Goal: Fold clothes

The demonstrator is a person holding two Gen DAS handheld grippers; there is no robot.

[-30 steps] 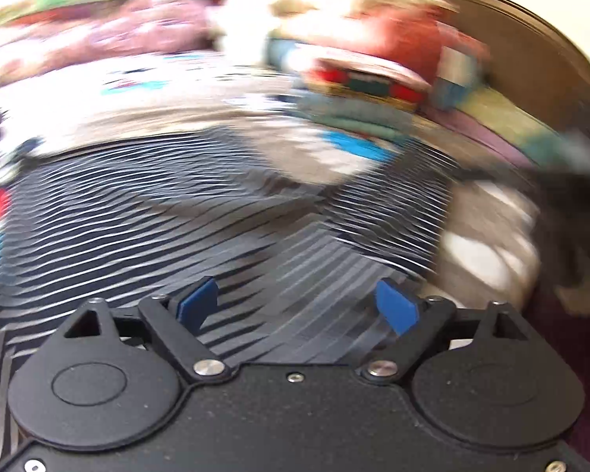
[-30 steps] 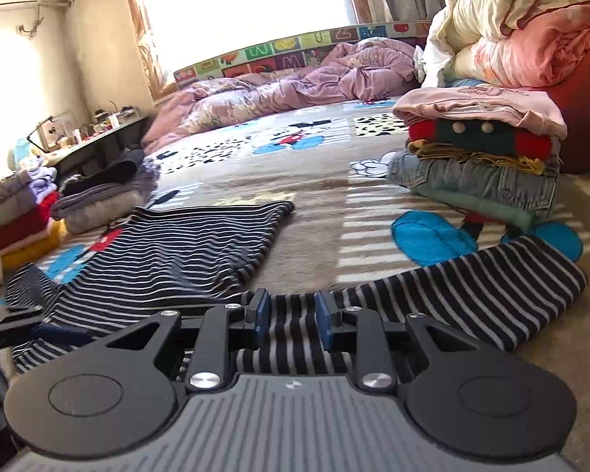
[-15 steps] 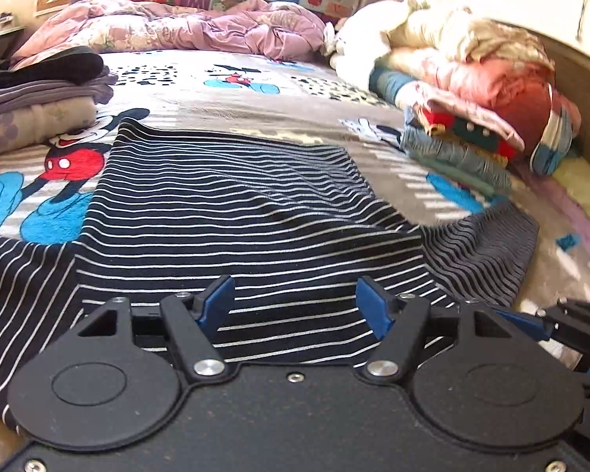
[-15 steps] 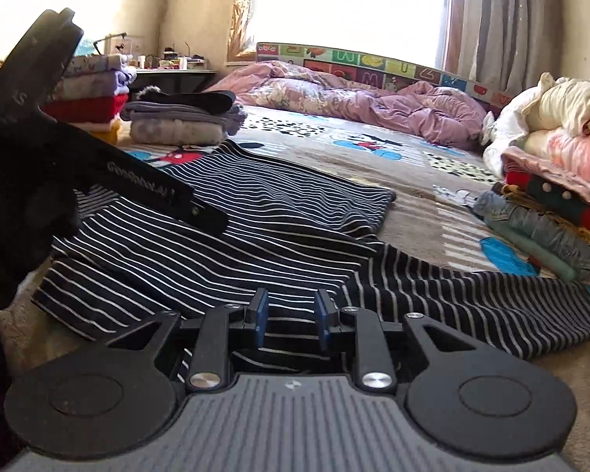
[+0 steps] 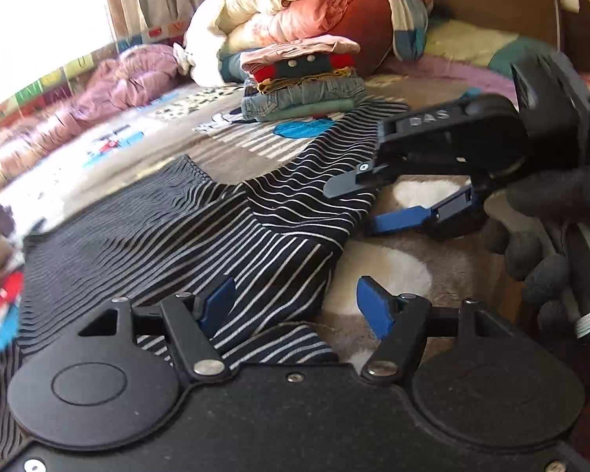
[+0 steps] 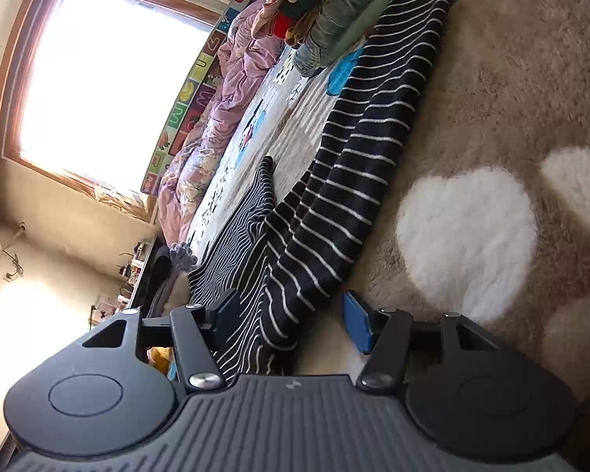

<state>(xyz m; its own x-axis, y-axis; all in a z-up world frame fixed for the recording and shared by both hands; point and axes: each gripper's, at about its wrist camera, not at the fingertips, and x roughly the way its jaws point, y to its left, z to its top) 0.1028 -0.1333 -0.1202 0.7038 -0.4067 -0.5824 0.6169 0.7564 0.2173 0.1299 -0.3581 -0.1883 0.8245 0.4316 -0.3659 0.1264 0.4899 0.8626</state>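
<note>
- Looking along my left gripper (image 5: 295, 303), I see its blue fingers spread wide and level, with nothing clamped between them.
- The striped shirt (image 5: 200, 232) lies flat on the plush blanket (image 5: 377, 271) just ahead; its near edge passes under the left-hand finger, while the right-hand finger sits over bare blanket.
- Ahead and to the right, my right gripper (image 5: 354, 204) is rolled onto its side, one finger above the other, jaws parted at the edge of the shirt's sleeve (image 5: 326, 165).
- A gloved hand (image 5: 546, 244) wraps that gripper's handle, fingers curled under.
- From the right wrist view, the right gripper (image 6: 291, 314) is agape, the sleeve (image 6: 358, 165) running forward from between its fingers.
- The sleeve ends beside a folded pile (image 5: 303, 82) far ahead.
</note>
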